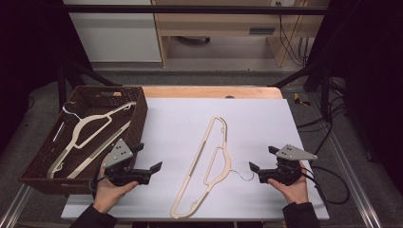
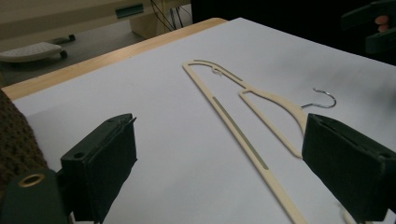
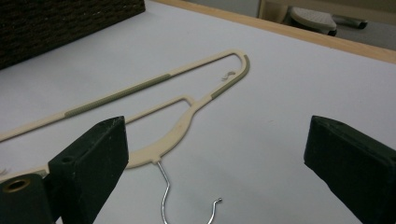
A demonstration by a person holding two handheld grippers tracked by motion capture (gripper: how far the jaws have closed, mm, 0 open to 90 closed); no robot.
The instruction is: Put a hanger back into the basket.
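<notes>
- I have the left gripper (image 1: 148, 167) at about 7 o'clock on the table (image 1: 266, 118), just off the basket's near right corner, its jaws pointing toward 3 o'clock.
- Its jaws stand wide apart with nothing between them; in the left gripper view only bare white sheet lies in the gap.
- My right gripper (image 1: 264, 159) sits at about 5 o'clock, jaws pointing toward 9 o'clock, facing the other across the table.
- Those jaws are also spread wide and hold nothing; in the right gripper view the hook (image 3: 187, 203) lies on the sheet between them, touched by neither pad.
- The hanger (image 1: 205, 166) lies flat on the sheet between my two grippers, running from about 6 o'clock up toward the centre of the table, slightly tilted to 1 o'clock.
- Its wire hook sticks out toward 3 o'clock, near the right gripper's tips but apart from them.
- From the left gripper view the hanger (image 2: 243, 135) crosses ahead of the jaws, its near end passing close by the right-hand pad; I cannot tell whether they touch.
- The basket (image 1: 138, 116) stands at 9 o'clock, overhanging the table's left edge.
- Inside it lies a second hanger (image 1: 83, 130), slanted, with its hook toward the far left corner.
</notes>
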